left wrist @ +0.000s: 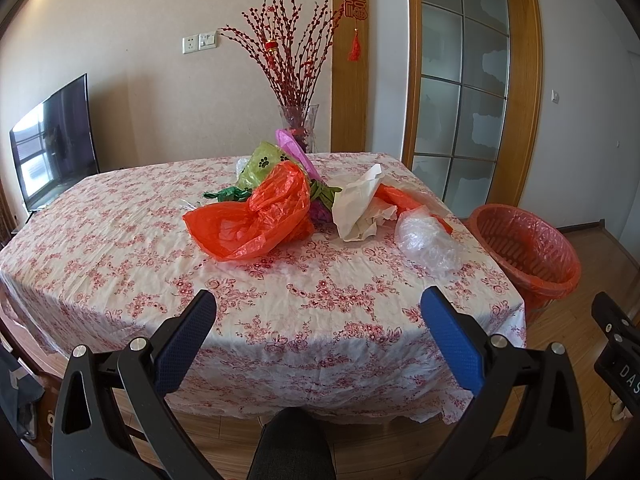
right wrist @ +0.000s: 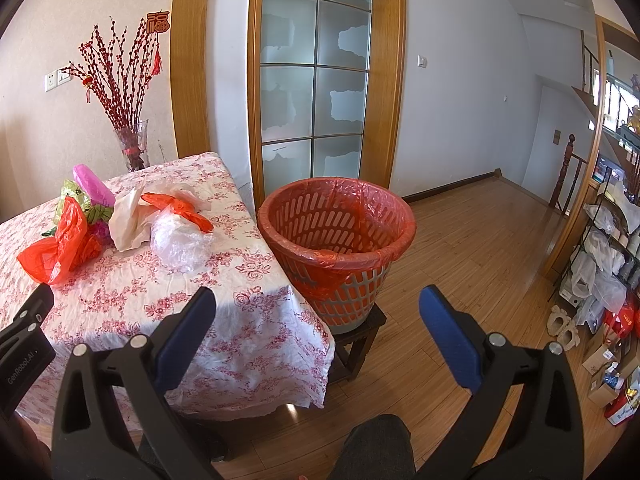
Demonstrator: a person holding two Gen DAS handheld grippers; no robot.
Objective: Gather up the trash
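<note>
A heap of crumpled bags lies on the floral-clothed table (left wrist: 120,248): a large orange bag (left wrist: 256,216), a green paw-print bag (left wrist: 264,164), a pink bag (left wrist: 292,144), a white paper-like bag (left wrist: 360,204) and a clear plastic bag (left wrist: 428,240). The heap also shows in the right wrist view: orange bag (right wrist: 60,248), clear bag (right wrist: 180,240). A basket bin (right wrist: 336,236) lined with an orange bag stands on a low stool right of the table, also in the left wrist view (left wrist: 528,248). My left gripper (left wrist: 320,300) is open and empty, short of the table's near edge. My right gripper (right wrist: 318,300) is open and empty, near the bin.
A glass vase (left wrist: 298,124) of red branches stands behind the table. A TV (left wrist: 56,140) stands at the far left. A frosted glass door (right wrist: 316,76) is behind the bin. A shelf (right wrist: 608,240) with bags and boxes stands at the right. The floor is wood.
</note>
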